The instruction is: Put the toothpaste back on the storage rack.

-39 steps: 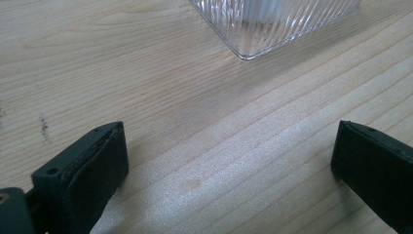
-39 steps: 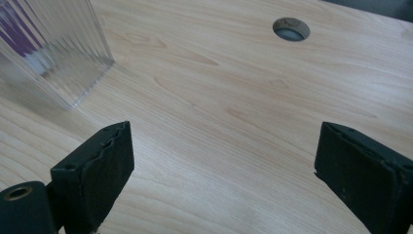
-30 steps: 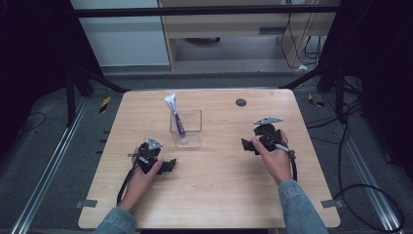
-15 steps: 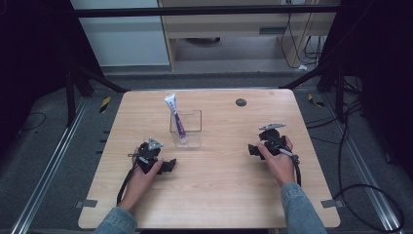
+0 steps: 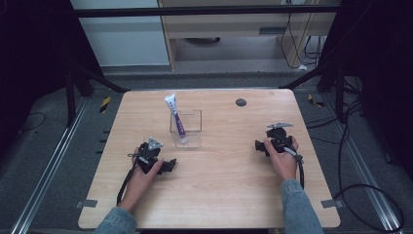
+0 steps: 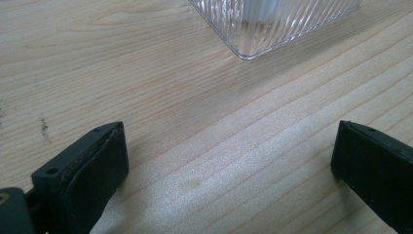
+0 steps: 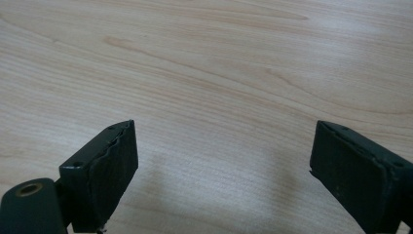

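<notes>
High view: both hand-held grippers (image 5: 169, 165) (image 5: 258, 146) rest gaping beside clear box (image 5: 186, 131)

Tube (image 5: 175, 117) in box (image 5: 191, 130), table (image 5: 219, 195) mid-back; grippers front L (image 5: 168, 165) & R (image 5: 258, 146).

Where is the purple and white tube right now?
In the high view the tube stands tilted inside the clear box near the table's middle, just beyond the left gripper.
</notes>
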`<state>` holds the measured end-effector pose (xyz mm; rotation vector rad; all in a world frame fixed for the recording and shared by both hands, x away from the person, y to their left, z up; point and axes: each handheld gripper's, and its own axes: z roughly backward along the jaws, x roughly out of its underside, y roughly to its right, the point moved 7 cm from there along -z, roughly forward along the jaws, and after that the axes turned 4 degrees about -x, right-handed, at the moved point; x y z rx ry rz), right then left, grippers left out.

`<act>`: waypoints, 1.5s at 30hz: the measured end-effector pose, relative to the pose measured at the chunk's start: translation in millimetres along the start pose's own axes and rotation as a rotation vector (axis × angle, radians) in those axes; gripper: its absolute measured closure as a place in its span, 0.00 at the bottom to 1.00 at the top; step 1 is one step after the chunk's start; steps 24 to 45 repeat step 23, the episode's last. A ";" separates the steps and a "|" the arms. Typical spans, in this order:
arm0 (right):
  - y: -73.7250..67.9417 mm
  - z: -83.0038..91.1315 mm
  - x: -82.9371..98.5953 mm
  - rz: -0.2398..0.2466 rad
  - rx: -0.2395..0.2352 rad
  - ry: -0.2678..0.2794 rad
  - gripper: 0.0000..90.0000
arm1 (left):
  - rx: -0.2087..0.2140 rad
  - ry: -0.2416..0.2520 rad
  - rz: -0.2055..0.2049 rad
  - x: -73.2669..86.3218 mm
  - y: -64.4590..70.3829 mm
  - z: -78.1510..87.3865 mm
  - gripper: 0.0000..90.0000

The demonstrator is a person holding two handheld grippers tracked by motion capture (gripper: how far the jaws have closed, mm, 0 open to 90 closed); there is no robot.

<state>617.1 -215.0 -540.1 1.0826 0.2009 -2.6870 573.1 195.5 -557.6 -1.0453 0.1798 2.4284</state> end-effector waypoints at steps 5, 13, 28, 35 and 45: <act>4.4 -7.0 0.9 -0.042 0.009 0.018 0.12 | 0.000 0.000 0.000 0.0 0.0 0.0 0.00; 4.6 -17.9 5.1 -0.048 0.032 0.054 0.11 | 0.000 0.000 0.000 0.0 0.0 0.0 0.00; 5.9 -20.6 6.5 -0.084 0.066 0.043 0.00 | 0.000 0.000 0.000 0.1 0.0 0.0 0.00; 5.9 -20.6 6.5 -0.084 0.066 0.043 0.00 | 0.000 0.000 0.000 0.1 0.0 0.0 0.00; 5.9 -20.6 6.5 -0.084 0.066 0.043 0.00 | 0.000 0.000 0.000 0.1 0.0 0.0 0.00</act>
